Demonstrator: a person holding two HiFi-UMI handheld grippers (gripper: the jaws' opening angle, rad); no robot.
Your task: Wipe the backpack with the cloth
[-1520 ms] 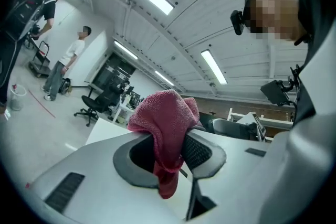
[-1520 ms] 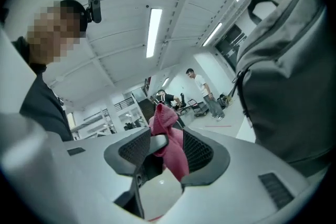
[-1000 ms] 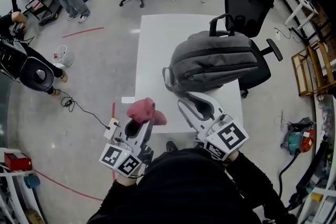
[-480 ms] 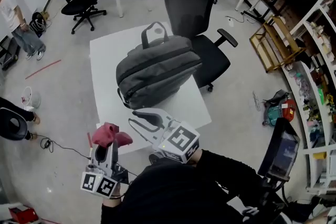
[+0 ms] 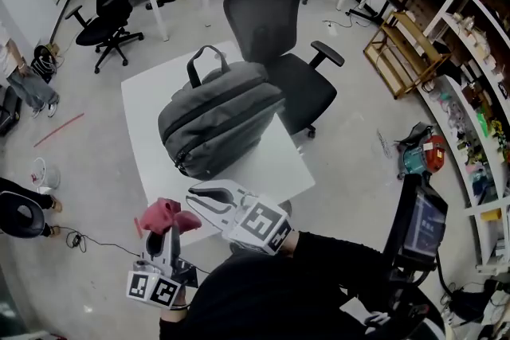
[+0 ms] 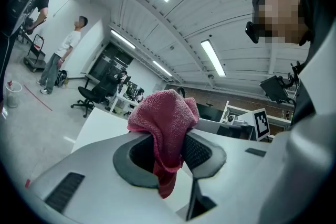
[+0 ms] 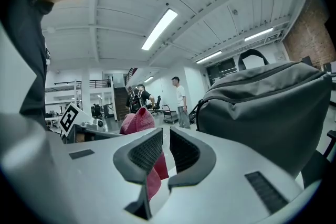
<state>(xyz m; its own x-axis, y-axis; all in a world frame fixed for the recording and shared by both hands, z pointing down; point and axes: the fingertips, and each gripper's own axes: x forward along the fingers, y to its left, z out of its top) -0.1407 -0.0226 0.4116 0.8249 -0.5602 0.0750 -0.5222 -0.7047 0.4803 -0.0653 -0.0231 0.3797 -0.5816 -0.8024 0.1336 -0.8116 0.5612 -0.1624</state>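
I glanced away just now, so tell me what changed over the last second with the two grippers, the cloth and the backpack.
The right gripper has just been closing its jaws, which now stand shut with nothing between them. The left gripper keeps its grip on the red cloth, short of the backpack, which lies on the white table as before, untouched.

The backpack (image 5: 215, 119) is laid on the table (image 5: 275, 162), and a chair (image 5: 267, 8) is set behind it. At the table's near edge, the cloth (image 5: 166, 215) is held in the left gripper (image 5: 165, 228), just left of the right gripper (image 5: 199, 199).
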